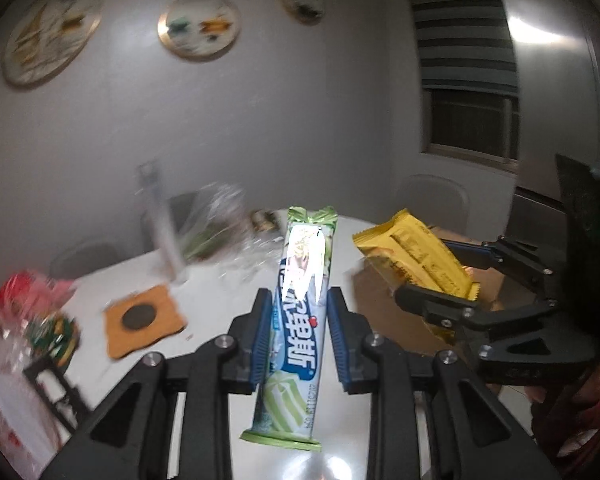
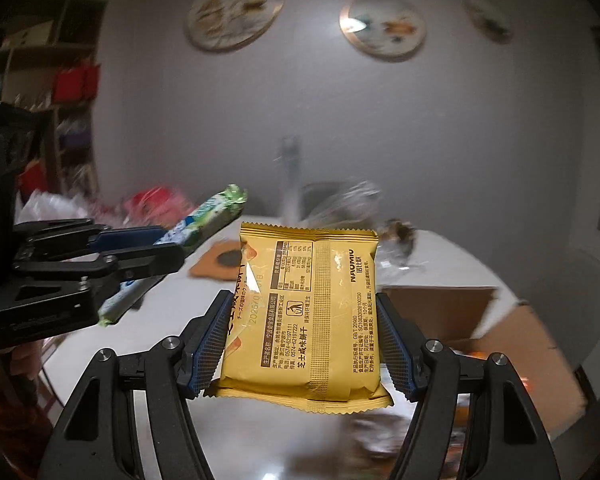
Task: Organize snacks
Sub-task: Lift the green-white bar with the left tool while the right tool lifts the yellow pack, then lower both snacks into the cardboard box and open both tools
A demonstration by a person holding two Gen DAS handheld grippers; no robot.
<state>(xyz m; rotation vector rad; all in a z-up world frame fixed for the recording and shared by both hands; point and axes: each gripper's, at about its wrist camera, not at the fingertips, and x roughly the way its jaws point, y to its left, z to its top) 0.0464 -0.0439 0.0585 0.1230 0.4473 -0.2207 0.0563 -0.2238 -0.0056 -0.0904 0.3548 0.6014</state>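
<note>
The long green-and-white snack stick (image 1: 300,320) stands nearly upright between the jaws of the left gripper (image 1: 298,308), its long axis running from 6 to 12 o'clock in the left wrist view, lifted clear of the white desk (image 1: 204,280). The blue pads press on its middle from both sides, so the jaws are closed on it; both crimped green ends stick out, one above the jaws and one below. Its wrapper is glossy and throws back a bright glare over blue lettering and a picture of pale green wafers.

The yellow biscuit packet (image 2: 306,316) is clamped flat between the jaws of the right gripper (image 2: 300,332), held by its two side edges, back seam and printed panel facing the camera, its saw-tooth crimped ends at 12 and 6 o'clock. It too hangs above the desk.

From the left wrist view the right gripper and its packet lie at about 3 o'clock, near but not touching the stick. Below them, at 4 o'clock in the right wrist view, the open cardboard box (image 2: 500,320) sits on the desk; I judge it the likely place for the snacks, and the right hand is the nearer to it. The coming move probably turns on lowering the packet over that opening, the stick following.

Farther out at 10 o'clock lie an orange mat (image 1: 144,320) and blurred bags.
</note>
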